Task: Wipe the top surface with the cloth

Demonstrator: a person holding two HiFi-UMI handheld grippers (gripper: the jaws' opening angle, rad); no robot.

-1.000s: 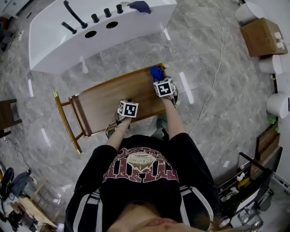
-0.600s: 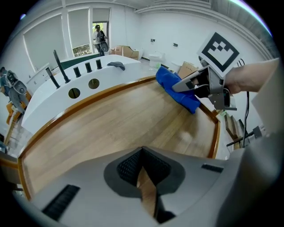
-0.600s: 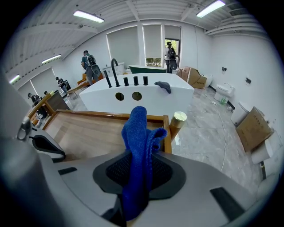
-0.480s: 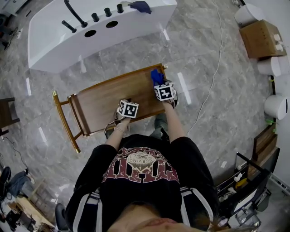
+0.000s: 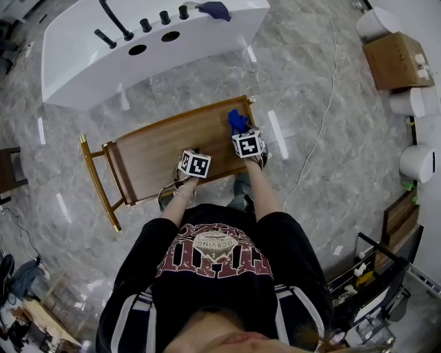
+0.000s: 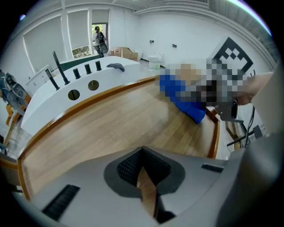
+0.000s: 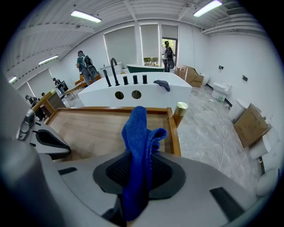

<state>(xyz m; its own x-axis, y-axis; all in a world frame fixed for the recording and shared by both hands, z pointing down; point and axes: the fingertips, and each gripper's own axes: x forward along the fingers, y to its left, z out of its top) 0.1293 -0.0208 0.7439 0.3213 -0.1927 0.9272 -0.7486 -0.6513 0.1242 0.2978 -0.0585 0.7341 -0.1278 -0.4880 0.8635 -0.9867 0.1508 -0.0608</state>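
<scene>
Your left gripper [image 5: 196, 160] sits at centre frame in the head view, jaws together with nothing between them. Your right gripper [image 5: 244, 138] is just right of it and slightly higher, jaws clamped on the blue cloth [image 7: 138, 128]. Left forearm [image 5: 178, 203] and right forearm [image 5: 260, 187] both reach forward, roughly parallel.

Two grippers: left gripper [image 6: 143, 155], right gripper [image 7: 135, 162]. Two cloths: blue cloth [image 5: 238, 121], dark cloth [image 5: 212, 9] on far tub [image 5: 89, 76]. One wooden surface [image 5: 162, 148].
</scene>
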